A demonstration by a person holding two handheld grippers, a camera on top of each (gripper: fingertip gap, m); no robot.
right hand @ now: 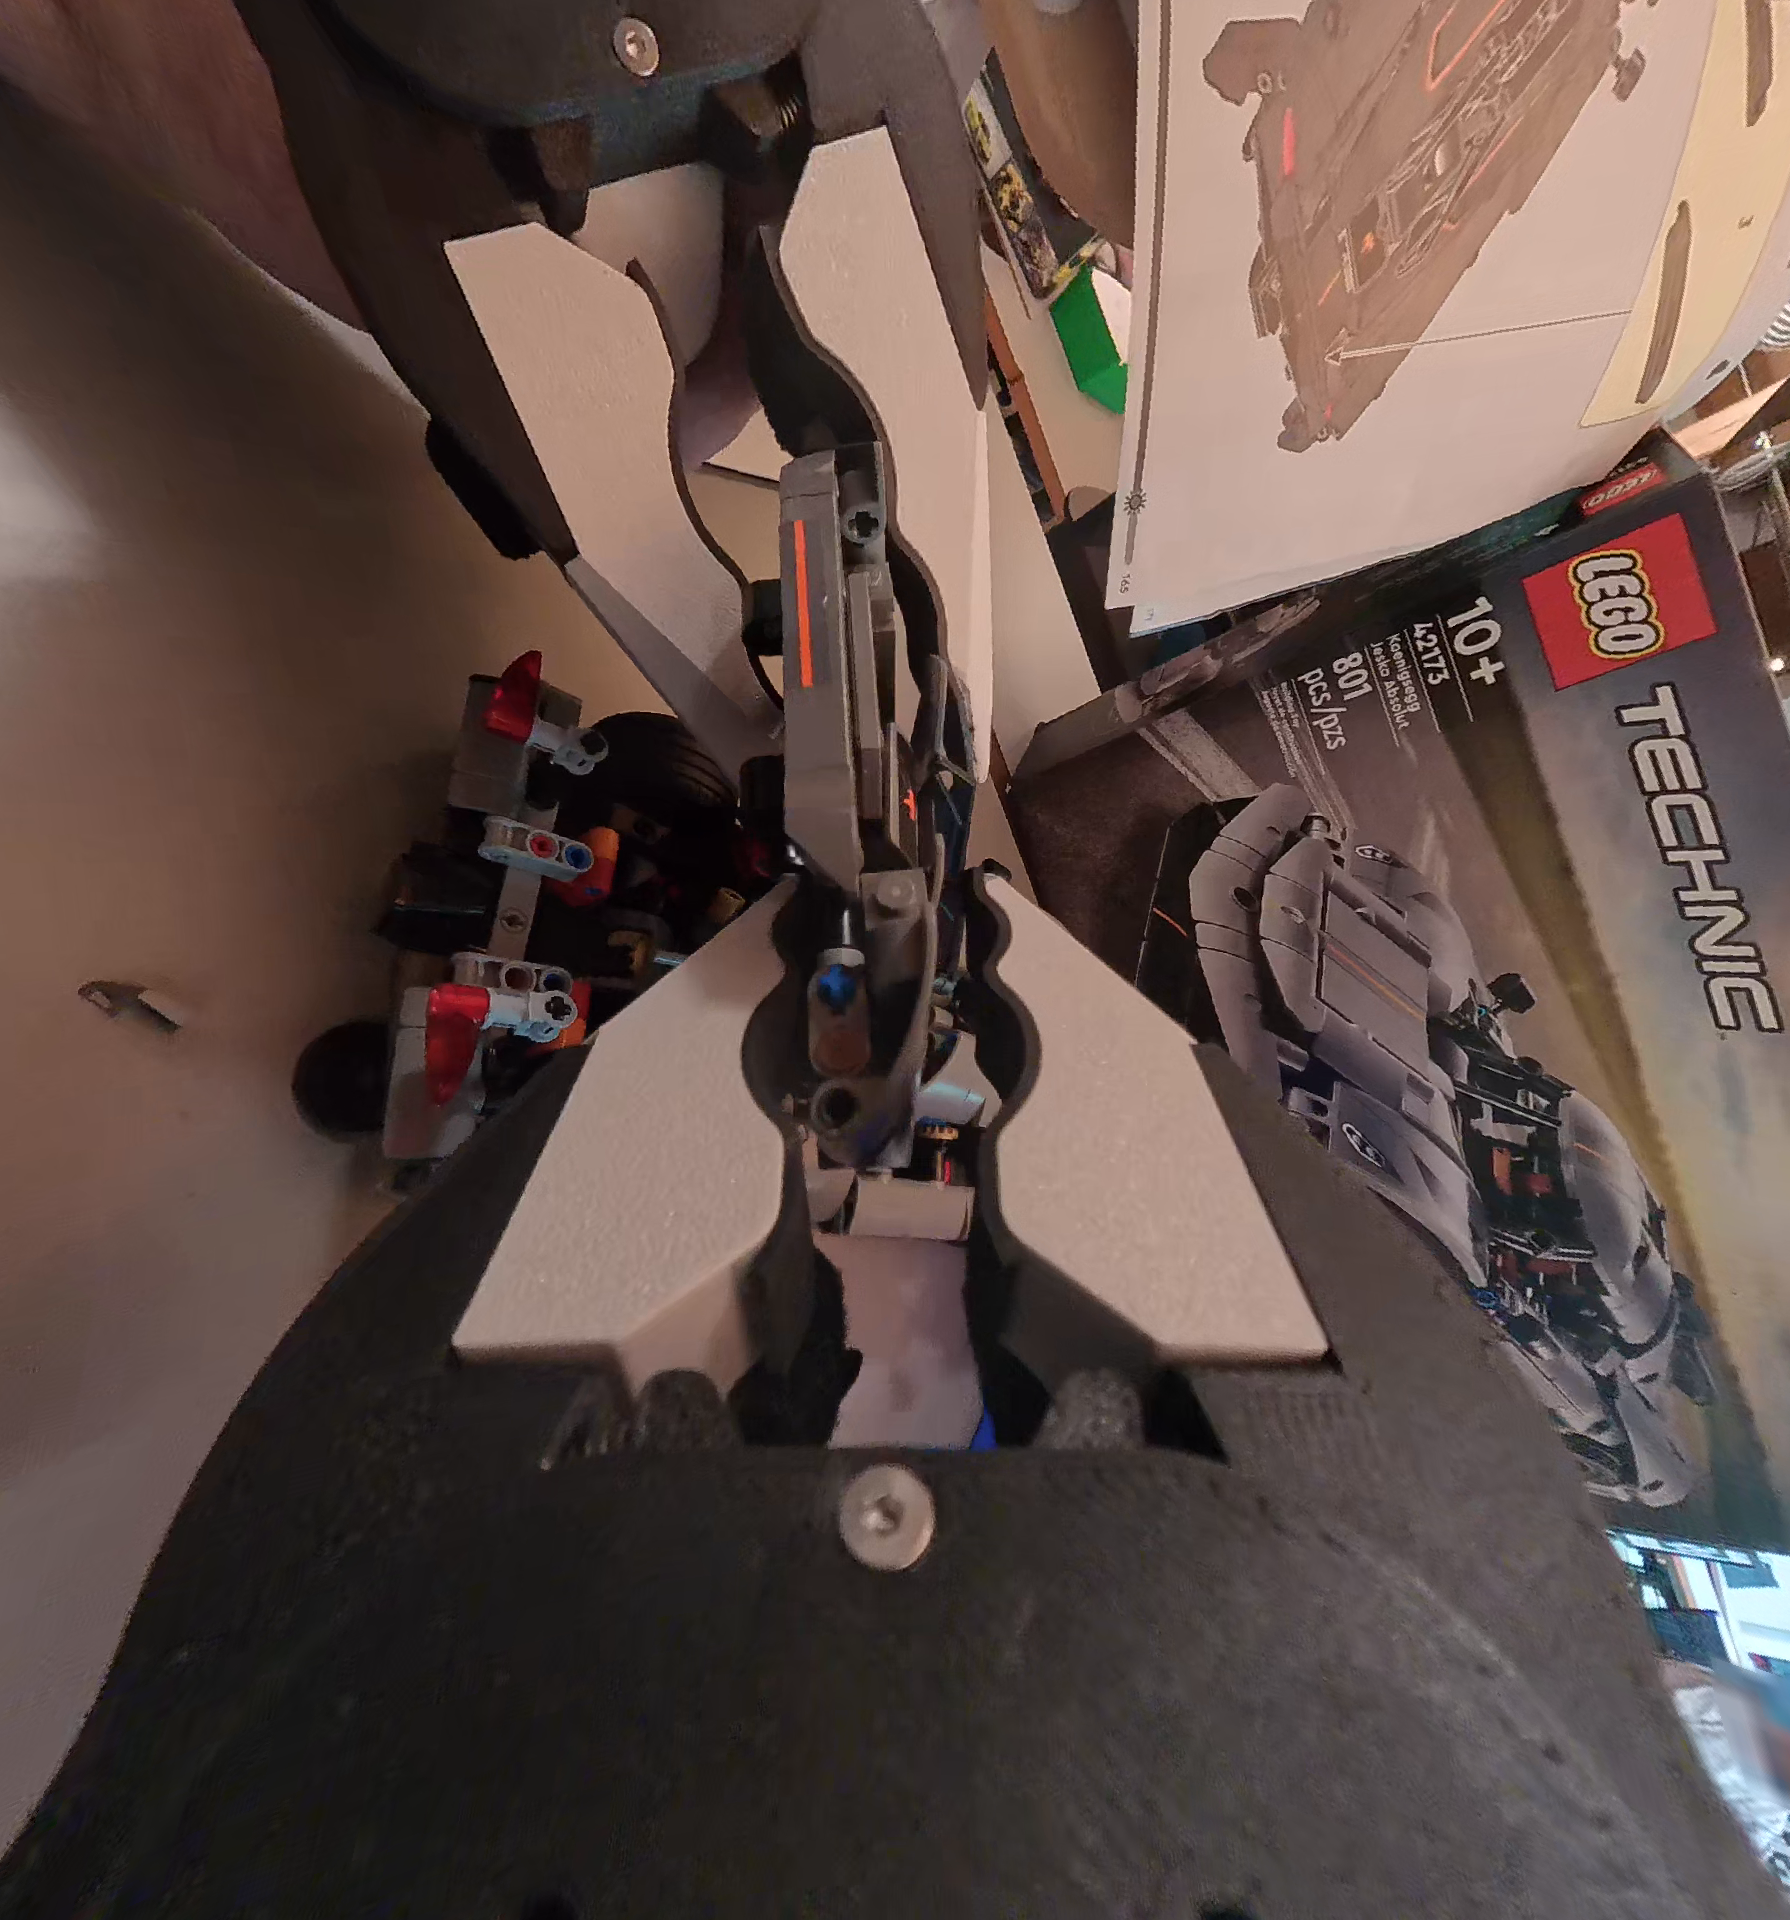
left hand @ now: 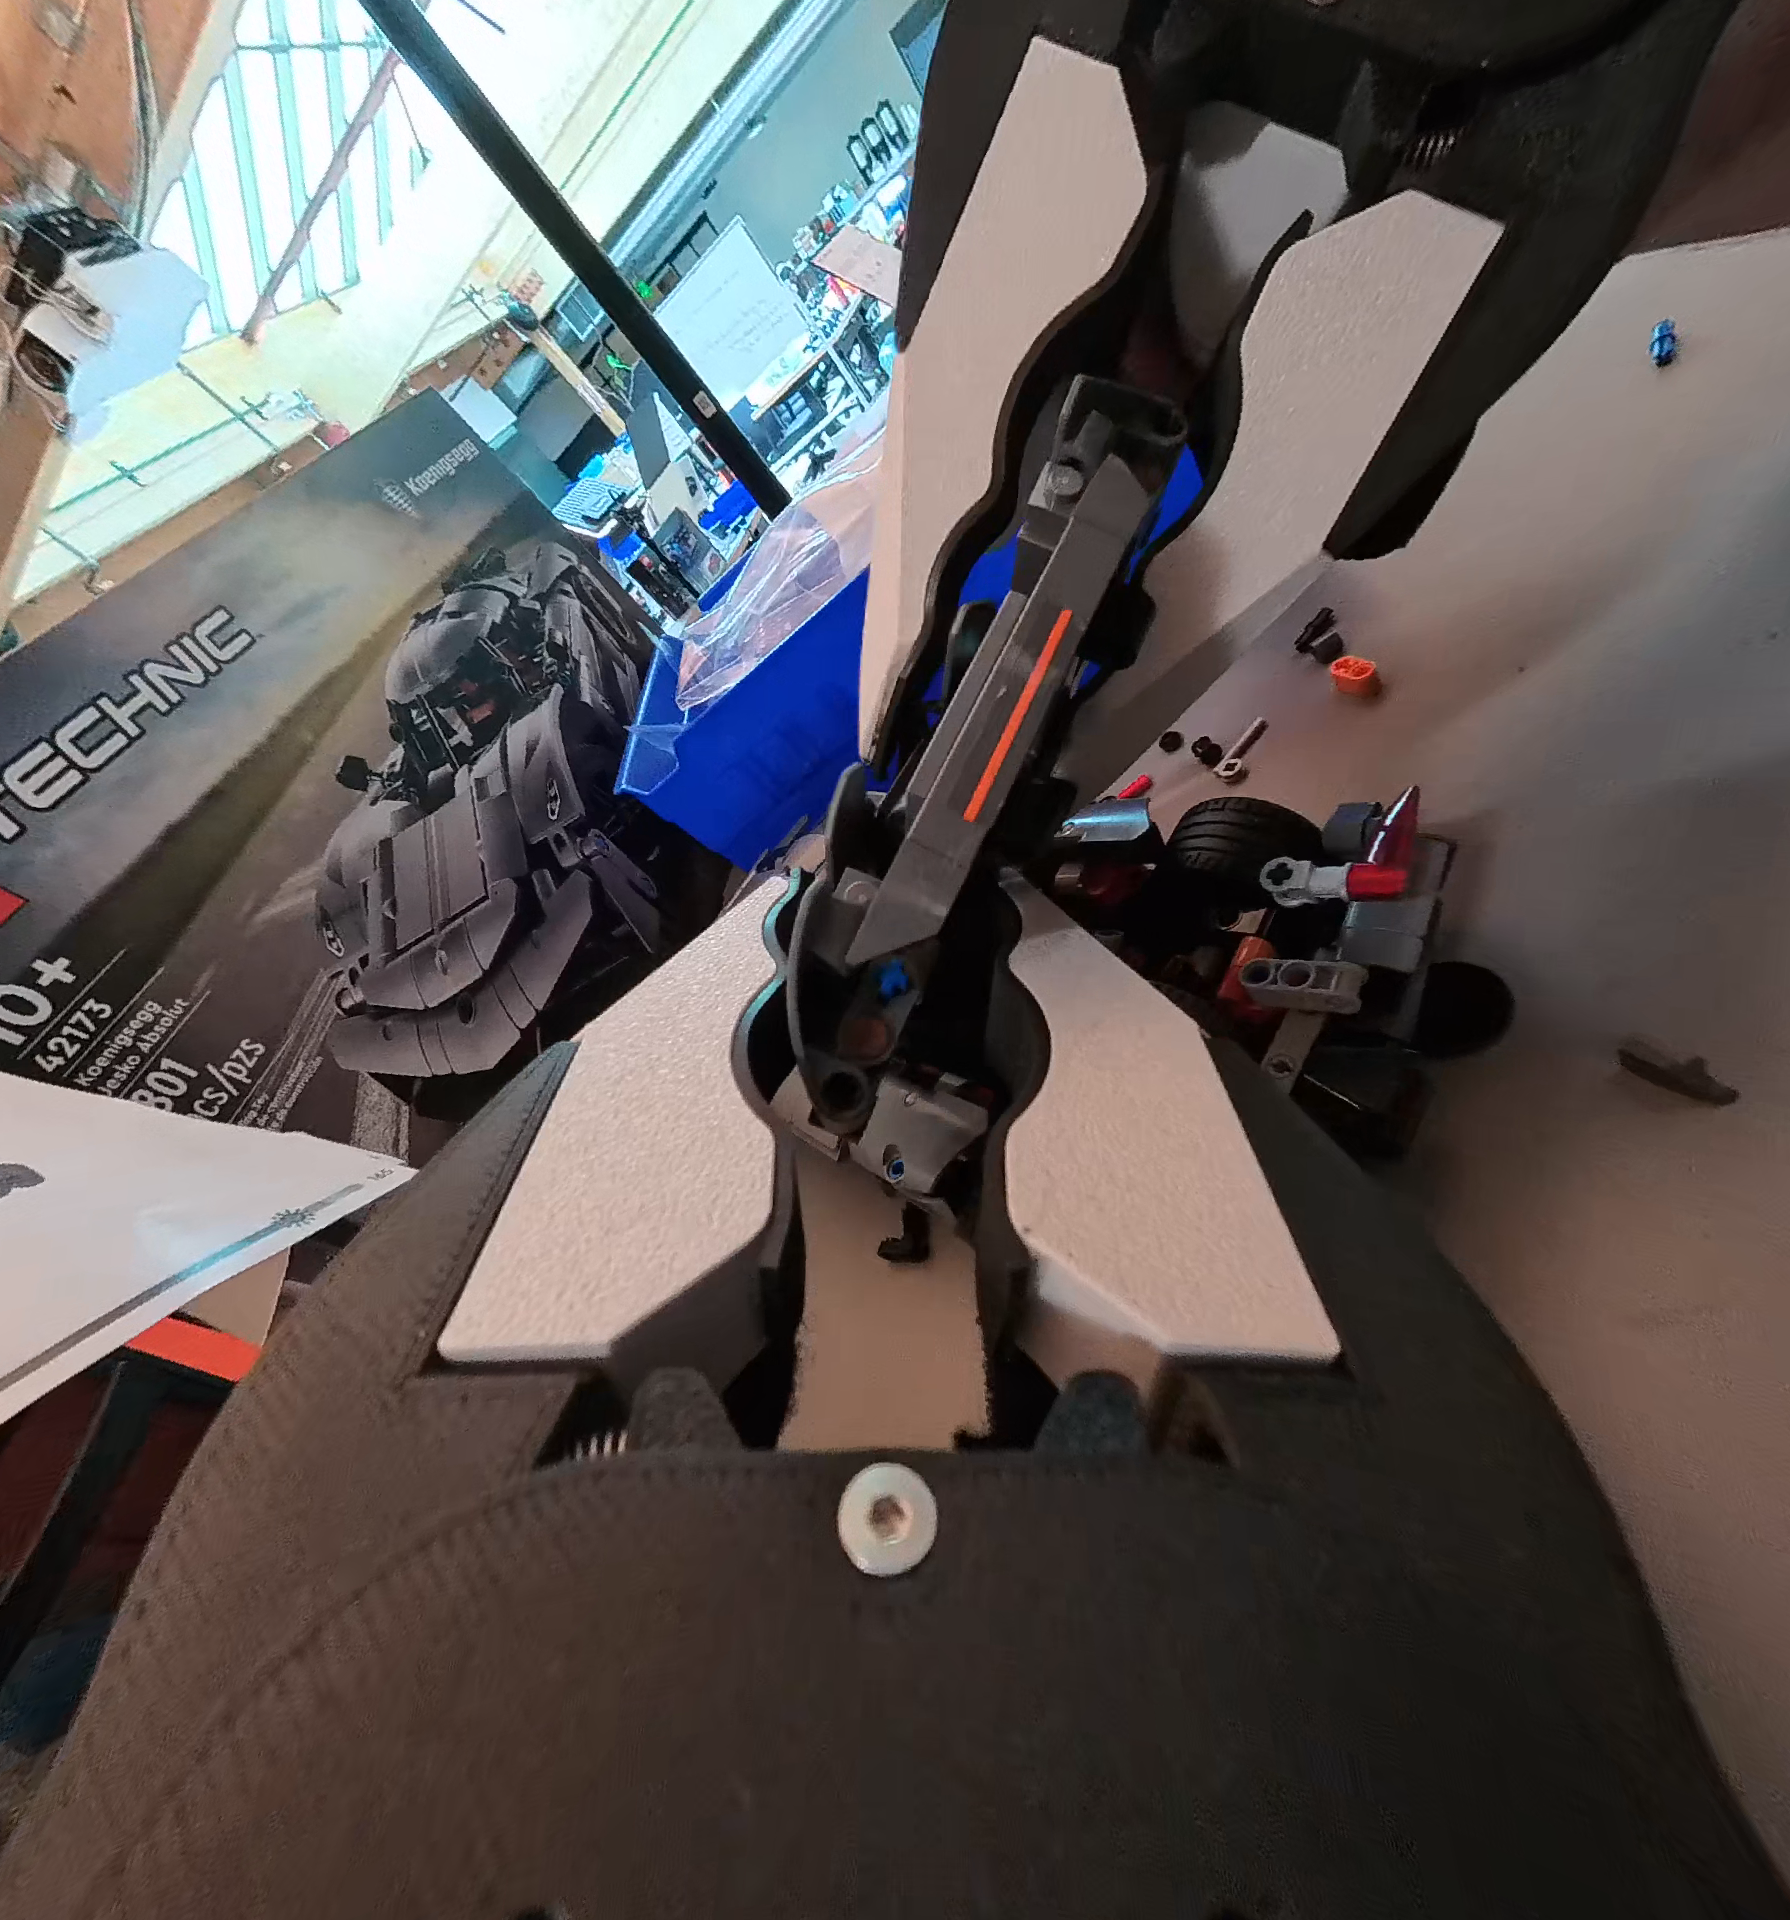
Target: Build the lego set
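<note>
In the left wrist view, the set's box (left hand: 278,790) lies left, half cut off. At centre the left gripper (left hand: 875,997) pinches one end of the grey panel piece (left hand: 995,717); the right gripper (left hand: 1067,540) clamps the other. The part-built car (left hand: 1286,935) sits right, largely hidden.

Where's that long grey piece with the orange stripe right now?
The grey piece is held between both grippers above the table, left gripper and right gripper clamping opposite ends, beside the half-built car.
</note>
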